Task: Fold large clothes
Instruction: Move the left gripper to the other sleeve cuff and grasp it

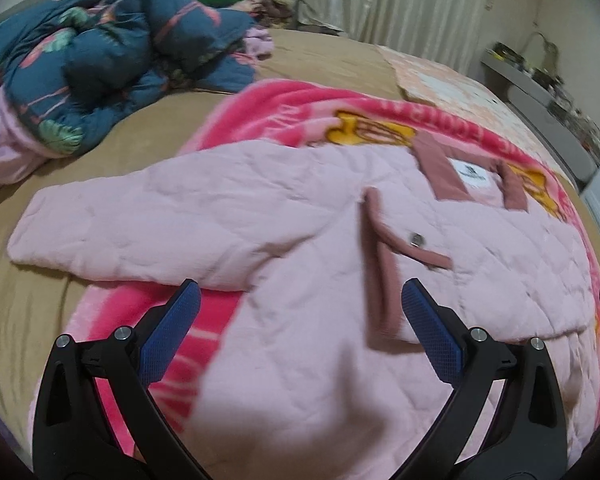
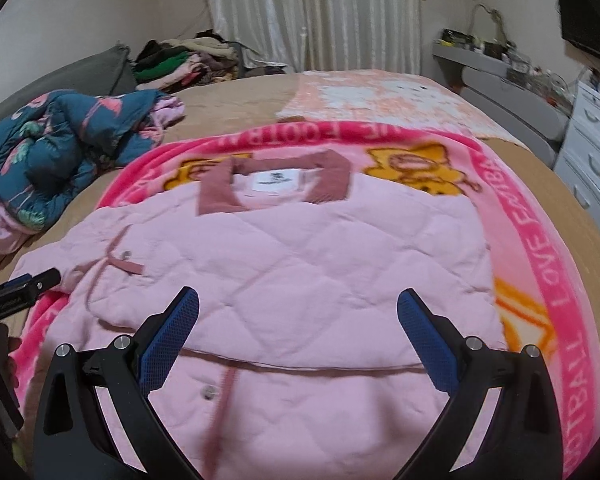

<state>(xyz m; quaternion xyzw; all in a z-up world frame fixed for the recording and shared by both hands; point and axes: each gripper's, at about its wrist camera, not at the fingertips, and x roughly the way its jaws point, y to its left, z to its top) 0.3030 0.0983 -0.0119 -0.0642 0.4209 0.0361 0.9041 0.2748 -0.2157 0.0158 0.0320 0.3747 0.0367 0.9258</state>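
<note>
Pale curtains [image 2: 320, 16], white drawers [image 2: 592, 152]

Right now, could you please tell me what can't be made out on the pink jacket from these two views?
- Label text at the collar: too small and blurred in both views.
- Jacket hem: cut off by the bottom edge, partly behind the left gripper.
- Its right sleeve: not visible in either view.

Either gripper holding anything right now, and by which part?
Nothing held. Left gripper and right gripper both hover open above the pink quilted jacket, fingers apart.
</note>
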